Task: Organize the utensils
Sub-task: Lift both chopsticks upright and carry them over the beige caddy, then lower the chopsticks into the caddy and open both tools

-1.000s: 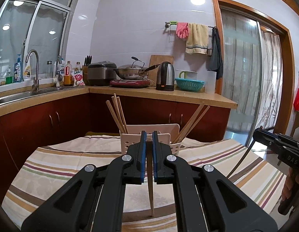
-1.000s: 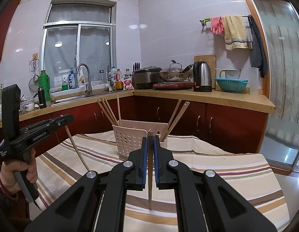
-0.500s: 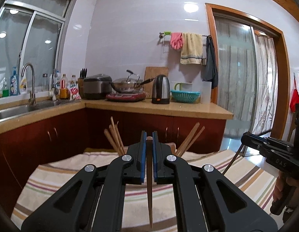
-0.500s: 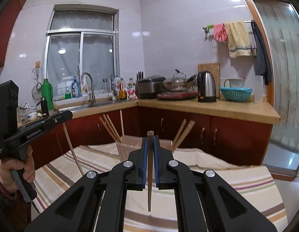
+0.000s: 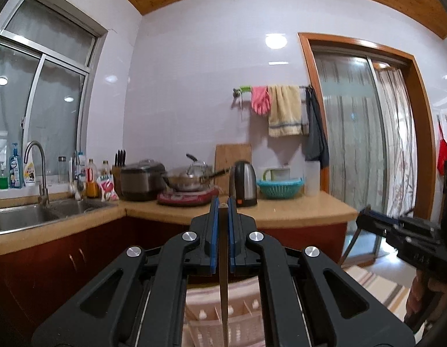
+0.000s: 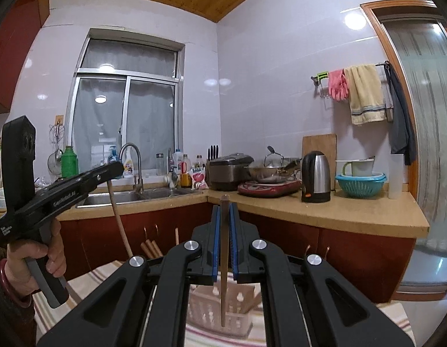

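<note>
gripper arms hide most of the pink basket (image 6: 211,315) on the striped cloth (image 6: 104,277), so only three chopstick tips (image 6: 150,247) show at its left; the full count is hidden. two grippers: left gripper (image 5: 222,228) clamps one chopstick (image 5: 223,289) hanging above the basket, right gripper (image 6: 223,231) clamps another chopstick (image 6: 223,283) likewise.
</note>
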The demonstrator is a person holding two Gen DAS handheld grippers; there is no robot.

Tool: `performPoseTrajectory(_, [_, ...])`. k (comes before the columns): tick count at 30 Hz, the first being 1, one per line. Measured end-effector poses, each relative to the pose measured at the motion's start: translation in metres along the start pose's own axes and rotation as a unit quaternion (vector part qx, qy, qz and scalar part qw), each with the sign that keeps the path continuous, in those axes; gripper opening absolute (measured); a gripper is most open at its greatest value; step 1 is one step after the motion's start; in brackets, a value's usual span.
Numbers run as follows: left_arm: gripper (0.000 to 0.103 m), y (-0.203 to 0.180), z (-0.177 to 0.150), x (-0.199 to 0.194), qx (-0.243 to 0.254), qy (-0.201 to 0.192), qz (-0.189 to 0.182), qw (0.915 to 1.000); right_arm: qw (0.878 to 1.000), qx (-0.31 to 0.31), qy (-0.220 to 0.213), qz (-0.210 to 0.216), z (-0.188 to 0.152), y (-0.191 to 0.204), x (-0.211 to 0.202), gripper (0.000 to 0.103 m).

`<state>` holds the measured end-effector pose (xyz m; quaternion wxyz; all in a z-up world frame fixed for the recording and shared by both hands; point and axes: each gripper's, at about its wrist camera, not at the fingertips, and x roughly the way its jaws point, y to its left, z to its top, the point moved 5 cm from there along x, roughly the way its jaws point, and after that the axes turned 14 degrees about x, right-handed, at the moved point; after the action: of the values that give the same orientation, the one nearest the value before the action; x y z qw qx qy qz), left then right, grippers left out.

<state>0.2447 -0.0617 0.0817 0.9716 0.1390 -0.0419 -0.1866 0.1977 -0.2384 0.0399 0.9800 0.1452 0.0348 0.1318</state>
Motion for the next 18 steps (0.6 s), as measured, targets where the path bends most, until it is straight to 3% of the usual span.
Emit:
performPoseTrajectory(7, [0.006, 0.01, 0.001, 0.039, 0.002, -0.017, 0.025, 0.9995, 1.0, -0.005, -0.002, 0.0, 0.002, -0.003, 0.04, 0.007])
performPoseTrajectory(18, [0.006, 0.016, -0.064, 0.093, 0.003, 0.04, 0.04, 0.9984, 0.999, 0.006, 0.035, -0.012, -0.036, -0.023, 0.095, 0.007])
